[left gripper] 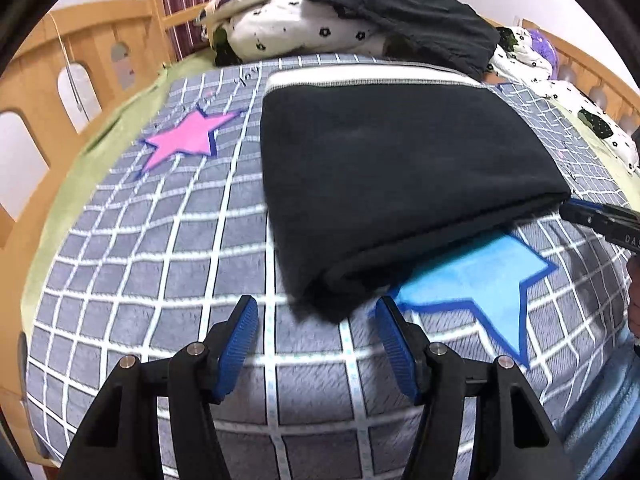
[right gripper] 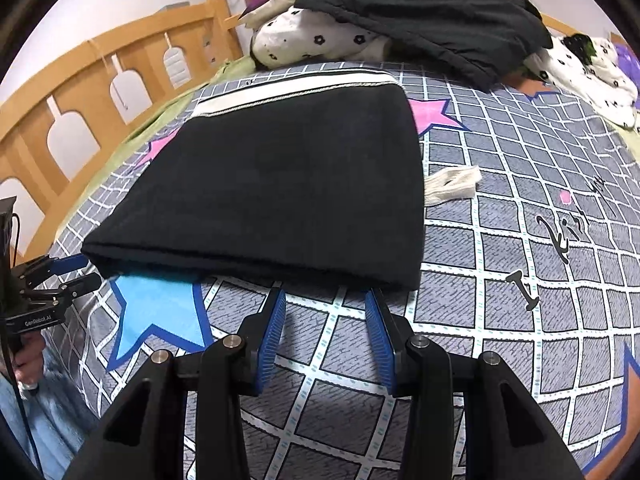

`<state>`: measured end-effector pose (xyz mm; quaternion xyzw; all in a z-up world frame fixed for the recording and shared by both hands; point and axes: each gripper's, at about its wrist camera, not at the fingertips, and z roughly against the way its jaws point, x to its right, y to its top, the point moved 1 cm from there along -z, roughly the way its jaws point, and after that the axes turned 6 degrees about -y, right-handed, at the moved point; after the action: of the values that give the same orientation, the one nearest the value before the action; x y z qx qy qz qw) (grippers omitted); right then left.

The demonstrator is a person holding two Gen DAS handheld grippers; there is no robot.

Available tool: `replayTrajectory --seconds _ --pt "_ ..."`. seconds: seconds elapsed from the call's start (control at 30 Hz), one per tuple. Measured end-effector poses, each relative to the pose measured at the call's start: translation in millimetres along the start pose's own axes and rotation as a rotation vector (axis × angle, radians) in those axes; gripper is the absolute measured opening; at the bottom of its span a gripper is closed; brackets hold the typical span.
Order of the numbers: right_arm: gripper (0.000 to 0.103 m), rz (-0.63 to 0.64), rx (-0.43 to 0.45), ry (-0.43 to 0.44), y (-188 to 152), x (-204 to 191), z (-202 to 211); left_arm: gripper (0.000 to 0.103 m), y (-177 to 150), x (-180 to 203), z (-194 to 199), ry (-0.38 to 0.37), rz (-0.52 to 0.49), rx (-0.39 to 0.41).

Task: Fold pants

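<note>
The bed [left gripper: 120, 264], under a grey checked cover with stars, carries the black pants [left gripper: 392, 184] folded into a flat, thick rectangle, cream waistband at the far edge, likely laid so for one more fold. Both grippers sit at its near folded edge, left gripper [left gripper: 318, 336] and right gripper [right gripper: 326, 336], fingers released and grasping nothing.
</note>
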<state>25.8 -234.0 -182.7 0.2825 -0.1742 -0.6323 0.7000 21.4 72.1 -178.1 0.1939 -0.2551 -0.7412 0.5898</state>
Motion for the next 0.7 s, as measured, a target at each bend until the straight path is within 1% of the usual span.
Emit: replayTrajectory --seconds 0.03,0.07,0.1,0.13,0.17,0.2,0.23,0.27,0.3,0.37,0.43,0.47,0.5,0.53,0.57,0.63,0.67,0.7 --pt "0.041 -0.004 -0.002 -0.001 1 1 -1 0.057 3 2 -3 0.027 -0.009 0.000" --pt "0.041 -0.008 -0.006 -0.001 1 1 -2 0.047 5 7 -6 0.065 -0.023 0.001" --pt "0.041 -0.010 -0.009 -0.001 2 0 -3 0.025 8 9 -12 0.111 -0.040 0.002" --pt "0.041 -0.010 -0.012 -0.001 2 0 -3 0.010 8 8 -12 0.133 -0.034 0.013" --pt "0.041 -0.007 -0.013 -0.004 2 0 -4 0.009 6 3 -6 0.127 0.012 0.047" --pt "0.041 -0.003 -0.013 -0.008 2 -2 -3 0.009 4 -4 -2 0.108 0.057 0.072" --pt "0.041 0.002 -0.009 -0.012 2 -3 -2 0.009 1 -11 -3 0.093 0.088 0.068" --pt "0.041 0.004 -0.004 -0.015 2 -3 -1 0.009 -6 -17 -10 0.071 0.109 0.039" --pt "0.041 0.006 -0.001 -0.016 0 -3 -1 0.010 -12 -20 -15 0.057 0.125 0.026" --pt "0.041 0.018 -0.013 -0.017 -2 -4 -3 0.012 -13 -20 -10 0.038 0.128 0.038" --pt "0.041 0.035 -0.034 -0.024 -2 -6 -7 0.011 -12 -24 -1 -0.015 0.156 0.025" --pt "0.041 0.041 -0.031 -0.013 -1 -6 -4 0.011 -12 -26 5 -0.031 0.169 0.019" --pt "0.041 0.046 -0.019 0.001 0 -6 0 0.011 -15 -27 12 -0.037 0.174 0.020" --pt "0.041 0.056 0.010 0.021 3 -6 8 0.011 -17 -29 18 -0.041 0.178 0.029" --pt "0.041 0.063 0.031 0.030 5 -6 13 0.013 -19 -29 26 -0.039 0.180 0.049" --pt "0.041 0.078 0.096 0.040 14 -8 27 0.021 -15 -30 36 -0.041 0.182 0.092" --pt "0.041 0.086 0.120 0.035 19 -9 30 0.029 -7 -29 37 -0.054 0.178 0.101" --pt "0.041 0.091 0.129 0.030 25 -11 29 0.031 2 -28 35 -0.069 0.175 0.108"
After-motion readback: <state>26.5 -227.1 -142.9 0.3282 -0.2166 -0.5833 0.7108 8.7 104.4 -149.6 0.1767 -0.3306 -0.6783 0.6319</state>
